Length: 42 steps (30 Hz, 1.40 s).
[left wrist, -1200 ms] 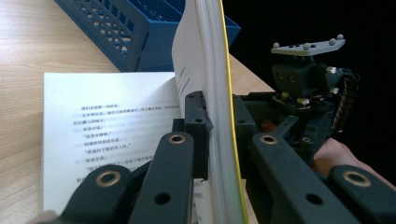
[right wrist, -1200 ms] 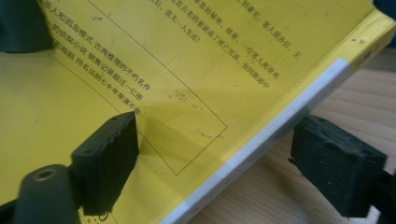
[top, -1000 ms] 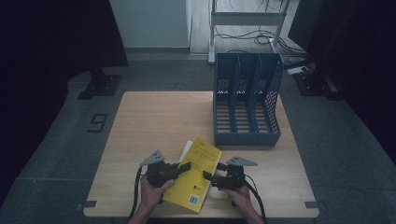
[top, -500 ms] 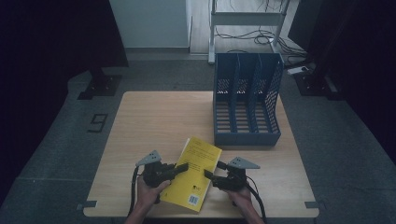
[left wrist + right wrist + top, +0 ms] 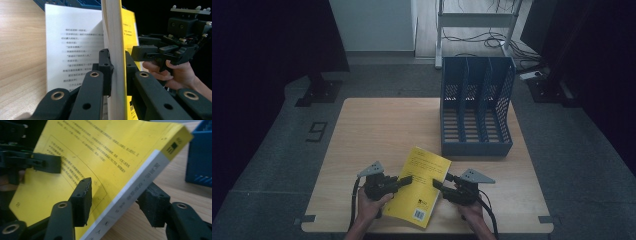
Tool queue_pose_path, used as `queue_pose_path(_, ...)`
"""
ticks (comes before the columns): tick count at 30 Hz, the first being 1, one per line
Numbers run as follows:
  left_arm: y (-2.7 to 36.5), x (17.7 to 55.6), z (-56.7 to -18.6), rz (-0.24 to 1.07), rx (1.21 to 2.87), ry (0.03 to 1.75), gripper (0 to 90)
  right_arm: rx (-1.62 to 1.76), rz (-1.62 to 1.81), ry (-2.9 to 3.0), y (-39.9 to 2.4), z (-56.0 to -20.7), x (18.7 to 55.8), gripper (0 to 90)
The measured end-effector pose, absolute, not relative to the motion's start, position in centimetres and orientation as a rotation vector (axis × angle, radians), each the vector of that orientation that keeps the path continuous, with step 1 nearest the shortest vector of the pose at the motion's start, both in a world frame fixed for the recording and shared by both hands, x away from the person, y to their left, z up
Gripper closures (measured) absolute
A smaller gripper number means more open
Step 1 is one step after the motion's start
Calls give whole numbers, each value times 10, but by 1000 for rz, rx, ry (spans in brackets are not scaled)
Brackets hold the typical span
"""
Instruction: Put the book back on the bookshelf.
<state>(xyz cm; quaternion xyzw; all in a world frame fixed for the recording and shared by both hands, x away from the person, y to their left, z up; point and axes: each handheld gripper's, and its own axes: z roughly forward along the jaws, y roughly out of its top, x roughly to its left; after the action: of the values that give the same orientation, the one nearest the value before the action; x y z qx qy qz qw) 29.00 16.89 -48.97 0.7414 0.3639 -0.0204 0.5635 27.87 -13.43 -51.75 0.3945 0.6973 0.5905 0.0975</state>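
At the bottom of the high view, two hands come in from the lower edge. The person's left hand (image 5: 371, 207) holds the left gripper (image 5: 407, 179), and the right hand (image 5: 472, 212) holds the right gripper (image 5: 438, 184). Between them, low in the middle of the frame, is a yellow book (image 5: 421, 187). It lies slanted, with its near corner over the front part of the wooden worktop (image 5: 382, 125).

In the left gripper view, the jaws are pressed tight on the book's edge, one on each side of the thick stack of pages (image 5: 113, 50). A white page with small print (image 5: 72, 45) hangs loose at the left of the frame. The right gripper shows at the upper right of that view, reaching in to the yellow cover.

In the right gripper view, the jaws stand wide apart around the spine side of the book. One jaw is over the yellow cover and the other is under the white spine (image 5: 135, 195). I cannot tell if they touch the book. The book is tilted up off the wood there.

Farther back, right of the middle in the high view, a blue file rack (image 5: 476, 112) with three slots stands on the worktop. Behind the worktop is grey floor (image 5: 382, 77), and a white frame with cables (image 5: 477, 25) is at the top.
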Motion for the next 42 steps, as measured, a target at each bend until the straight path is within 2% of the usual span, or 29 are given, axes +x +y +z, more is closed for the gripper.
queue_pose_path(17, 169, 293, -495, -56, 1764, 881, 789, 1083, 1756, 2093, -130, -514, 276, 561)
queue_pose_path(42, 172, 291, -490, -50, 1692, 843, 762, 813, 1613, 1993, -120, -479, 251, 622)
